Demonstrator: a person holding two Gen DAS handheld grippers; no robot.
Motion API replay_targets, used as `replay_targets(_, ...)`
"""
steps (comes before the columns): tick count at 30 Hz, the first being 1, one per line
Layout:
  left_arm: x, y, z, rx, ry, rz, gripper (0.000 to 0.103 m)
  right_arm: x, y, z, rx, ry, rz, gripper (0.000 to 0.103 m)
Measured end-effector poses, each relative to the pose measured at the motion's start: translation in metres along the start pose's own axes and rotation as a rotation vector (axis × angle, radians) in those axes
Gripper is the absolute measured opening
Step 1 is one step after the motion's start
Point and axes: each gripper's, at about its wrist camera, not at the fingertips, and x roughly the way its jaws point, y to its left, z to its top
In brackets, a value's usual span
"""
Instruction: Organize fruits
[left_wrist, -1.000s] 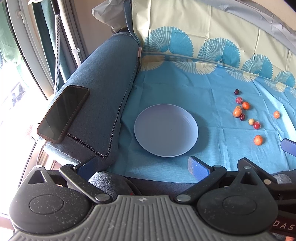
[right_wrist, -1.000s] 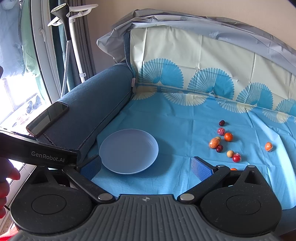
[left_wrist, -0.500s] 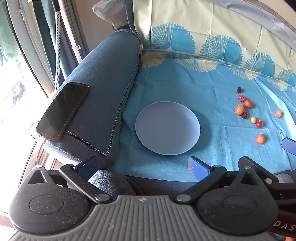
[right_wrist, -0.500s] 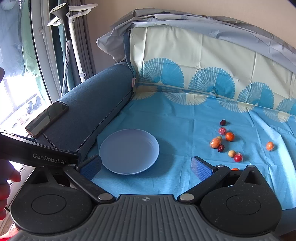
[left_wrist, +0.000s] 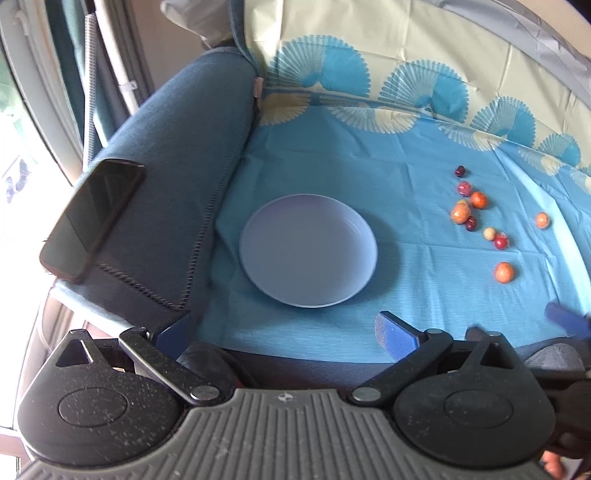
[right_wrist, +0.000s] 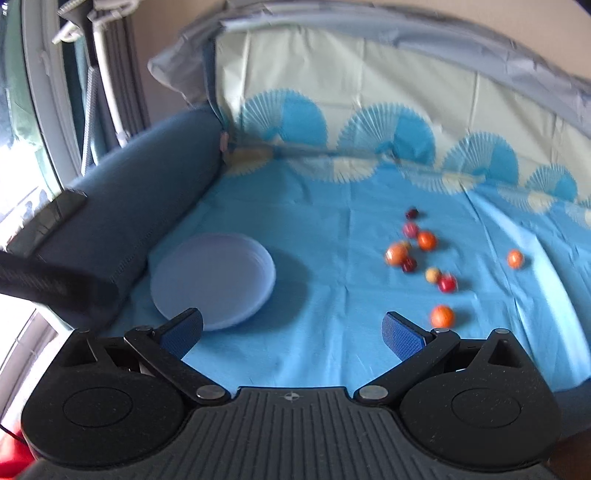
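My right claw (right_wrist: 291, 328) stands wide with nothing between its blue pads (right_wrist: 402, 334), low in the frame over the blue cloth (right_wrist: 332, 332). I hold it spread like this because, as I judge it, the first pick is next, and the nearest orange fruit (right_wrist: 441, 316) sits just above and right of my right pad. Beyond it, toward the middle right of the frame, the other fruits (right_wrist: 410, 254) lie loose on the cloth, orange, dark red and one pale, with a single orange one (right_wrist: 515, 258) well apart at far right. None is on the plate (right_wrist: 212, 280), which lies bare at lower left, partly behind my left pad.

My left claw (left_wrist: 284, 328) is just as wide and holds nothing, hanging at the near edge of the cloth with the plate (left_wrist: 308, 254) straight ahead at centre frame. I take it that hand waits by the plate while the right one fetches. A dark phone (left_wrist: 92, 218) rests on the sofa arm (left_wrist: 177, 177) at left, clear of the work.
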Motion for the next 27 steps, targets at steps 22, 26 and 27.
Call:
replay_targets(22, 0.205, -0.223, 0.125, 0.305, 0.043, -0.159, 0.103, 0.187, -0.186, -0.03, 0.285, 0.024, -0.286, 0.101)
replay_targets(26, 0.258, -0.268, 0.139, 0.404, 0.072, -0.145, 0.103, 0.197, -0.193, -0.033, 0.28, 0.016, -0.342, 0.084)
replay_targets(27, 0.269, -0.276, 0.141, 0.425, 0.086, -0.137, 0.103, 0.197, -0.193, -0.034, 0.274, 0.002, -0.341, 0.081)
